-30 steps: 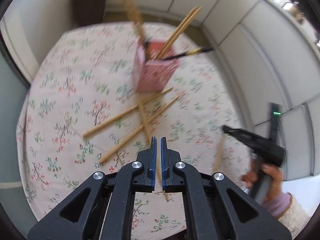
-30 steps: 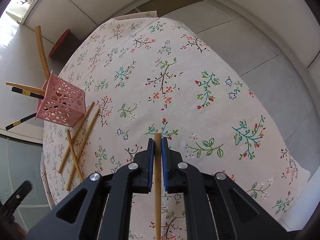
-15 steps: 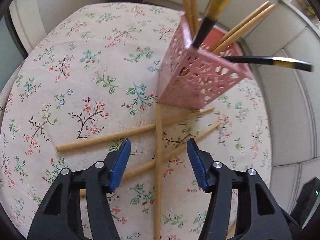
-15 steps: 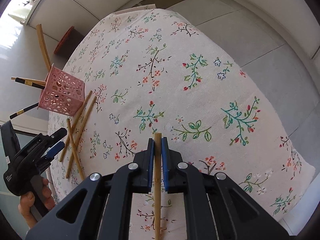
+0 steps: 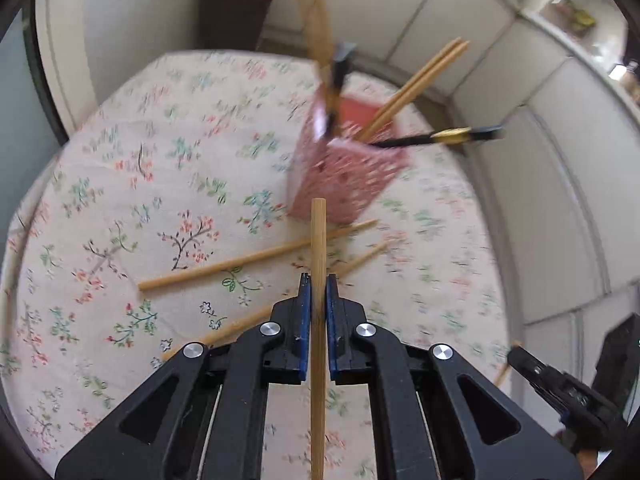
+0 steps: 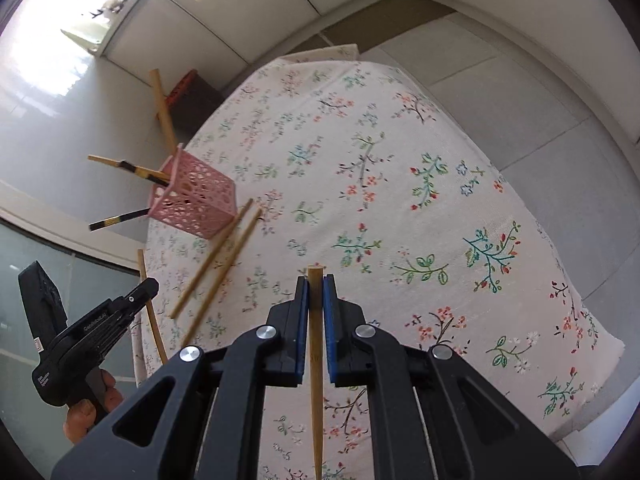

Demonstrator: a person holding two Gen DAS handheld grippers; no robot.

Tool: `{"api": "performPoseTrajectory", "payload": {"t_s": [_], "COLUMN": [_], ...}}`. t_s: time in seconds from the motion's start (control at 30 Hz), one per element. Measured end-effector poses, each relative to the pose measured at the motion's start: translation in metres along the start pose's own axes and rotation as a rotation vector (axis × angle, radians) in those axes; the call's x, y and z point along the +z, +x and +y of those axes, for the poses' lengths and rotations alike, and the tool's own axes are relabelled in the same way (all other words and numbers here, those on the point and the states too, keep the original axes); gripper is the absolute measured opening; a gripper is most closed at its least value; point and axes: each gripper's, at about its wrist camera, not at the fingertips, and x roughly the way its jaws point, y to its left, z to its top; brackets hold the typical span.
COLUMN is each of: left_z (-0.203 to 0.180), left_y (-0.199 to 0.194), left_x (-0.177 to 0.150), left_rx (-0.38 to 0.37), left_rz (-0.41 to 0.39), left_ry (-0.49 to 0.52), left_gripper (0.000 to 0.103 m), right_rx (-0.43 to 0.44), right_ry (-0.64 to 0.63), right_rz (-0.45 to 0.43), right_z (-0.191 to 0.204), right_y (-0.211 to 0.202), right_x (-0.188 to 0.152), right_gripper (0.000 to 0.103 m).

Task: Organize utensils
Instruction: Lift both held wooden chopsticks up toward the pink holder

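A wooden chopstick [image 5: 318,248] is clamped between the blue pads of the left claw [image 5: 319,284], its blunt end pointing toward the pink lattice holder [image 5: 344,176] that stands on the floral-clothed worktop [image 5: 120,200]. The holder already carries several wooden chopsticks [image 5: 416,84] and black, gold-banded ones [image 5: 444,136]. Two more chopsticks [image 5: 256,258] lie loose on the cloth just in front of the holder, crossing under the held one. The right claw [image 6: 316,284] is likewise clenched on its own wooden chopstick [image 6: 315,320], held over bare cloth well apart from the holder [image 6: 196,200]. From the right wrist view, the left tool, in a hand [image 6: 86,412], bears pale lettering too small to read. A dark bin with a red rim [image 5: 234,16] stands beyond the worktop.
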Motion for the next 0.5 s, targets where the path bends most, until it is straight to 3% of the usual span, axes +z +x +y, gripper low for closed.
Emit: {"api": "performPoseTrajectory", "payload": {"t_s": [0.17,0.27,0.5], "left_z": [-0.012,-0.029,-0.060], "left_y": [-0.055,-0.079,-0.152], "left_x": [-0.022,-0.015,0.030], "left_rx": [-0.079,-0.096,-0.109], "left_rz": [-0.052,-0.114,-0.441], "left_ry": [0.061,0.085,0.109], "left_gripper": [0.006,0.006,0.006], "right_rx": [0.040,0.064,0.107], "right_ry": [-0.094,-0.118,-0.125], "right_rz": [-0.054,-0.088,-0.180], "right_z": [0.026,0.035,0.046], "right_y": [-0.043,-0.068,-0.109], "right_x": [-0.012,-0.014,-0.004], "right_gripper": [0.008,0.008,0.008]}}
